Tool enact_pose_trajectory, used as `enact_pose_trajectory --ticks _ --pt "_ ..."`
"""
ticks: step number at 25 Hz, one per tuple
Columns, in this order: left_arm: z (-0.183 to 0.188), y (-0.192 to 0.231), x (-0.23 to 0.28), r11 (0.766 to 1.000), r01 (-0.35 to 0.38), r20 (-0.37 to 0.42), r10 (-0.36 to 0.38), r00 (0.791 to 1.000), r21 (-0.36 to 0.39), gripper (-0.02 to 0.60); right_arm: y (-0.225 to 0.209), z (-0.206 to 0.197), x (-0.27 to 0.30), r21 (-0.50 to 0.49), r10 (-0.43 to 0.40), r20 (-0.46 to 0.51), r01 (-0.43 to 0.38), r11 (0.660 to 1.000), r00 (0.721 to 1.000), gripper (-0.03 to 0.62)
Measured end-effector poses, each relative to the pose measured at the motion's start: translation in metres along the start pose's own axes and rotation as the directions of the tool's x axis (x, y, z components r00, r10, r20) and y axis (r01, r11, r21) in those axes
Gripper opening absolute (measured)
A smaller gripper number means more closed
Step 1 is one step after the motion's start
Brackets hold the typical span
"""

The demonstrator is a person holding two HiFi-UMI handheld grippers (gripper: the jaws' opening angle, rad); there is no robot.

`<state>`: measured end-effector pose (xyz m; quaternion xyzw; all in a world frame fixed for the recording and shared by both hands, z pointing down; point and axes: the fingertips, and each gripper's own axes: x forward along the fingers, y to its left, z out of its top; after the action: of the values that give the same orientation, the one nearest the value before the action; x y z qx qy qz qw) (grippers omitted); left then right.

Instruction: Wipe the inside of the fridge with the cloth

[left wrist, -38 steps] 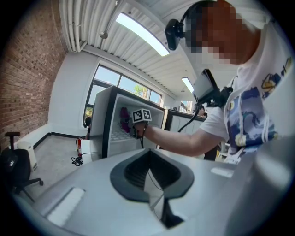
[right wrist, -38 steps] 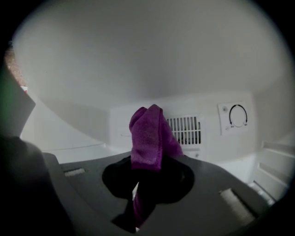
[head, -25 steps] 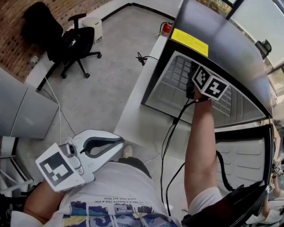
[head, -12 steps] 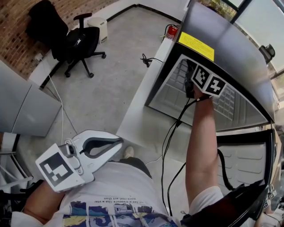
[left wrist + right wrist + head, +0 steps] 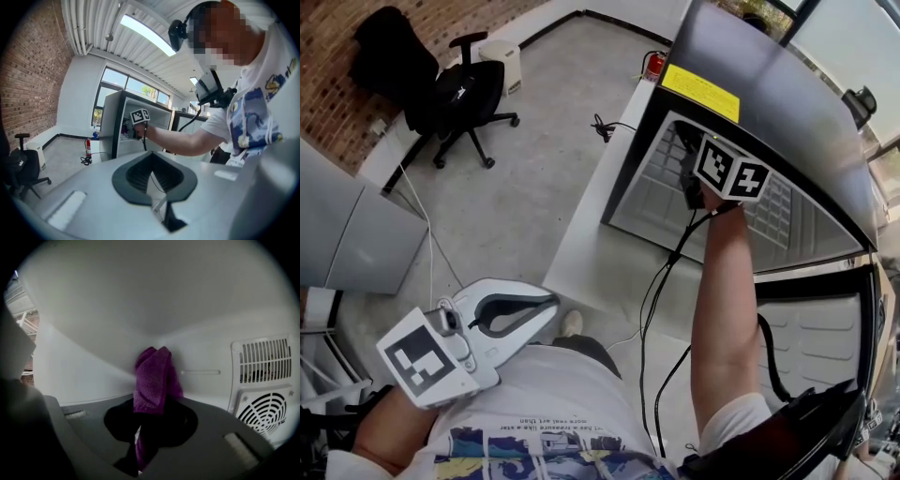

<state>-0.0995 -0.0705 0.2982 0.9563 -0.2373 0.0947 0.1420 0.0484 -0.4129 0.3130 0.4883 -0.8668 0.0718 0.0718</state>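
So the right gripper [image 5: 149, 414] is up inside the fridge [image 5: 787, 103], jaws clamped narrow on a purple cloth [image 5: 153, 376]. The cloth is bunched into a long strip that runs along the jaws. Its free end pokes straight out ahead, pointing at the corner where the white inner walls meet, and it looks to be right against the wall there. A vent grille [image 5: 265, 359] sits off to the right of it. The left gripper [image 5: 546, 307] hangs low by the person's waist, jaws closed tip to tip with nothing in them.
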Motion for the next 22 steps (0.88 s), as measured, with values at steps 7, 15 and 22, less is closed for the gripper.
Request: enact_pose_trajectory --ticks 7,15,22 --pt "-0.002 -0.003 0.003 1.0 0.017 0.0 -0.017 1.0 0.002 0.003 0.019 0.002 -0.011 -0.039 0.084 0.001 -0.084 0.996 0.996 0.054" --pt "-0.002 -0.008 0.001 0.999 0.05 0.002 -0.05 0.999 0.01 0.003 0.049 0.0 -0.033 -0.07 0.16 0.009 -0.159 0.985 0.987 0.054" --pt "-0.001 -0.013 0.002 0.993 0.113 0.001 -0.113 0.994 0.035 0.003 0.079 0.0 -0.059 -0.096 0.196 0.017 -0.193 0.976 0.98 0.054"
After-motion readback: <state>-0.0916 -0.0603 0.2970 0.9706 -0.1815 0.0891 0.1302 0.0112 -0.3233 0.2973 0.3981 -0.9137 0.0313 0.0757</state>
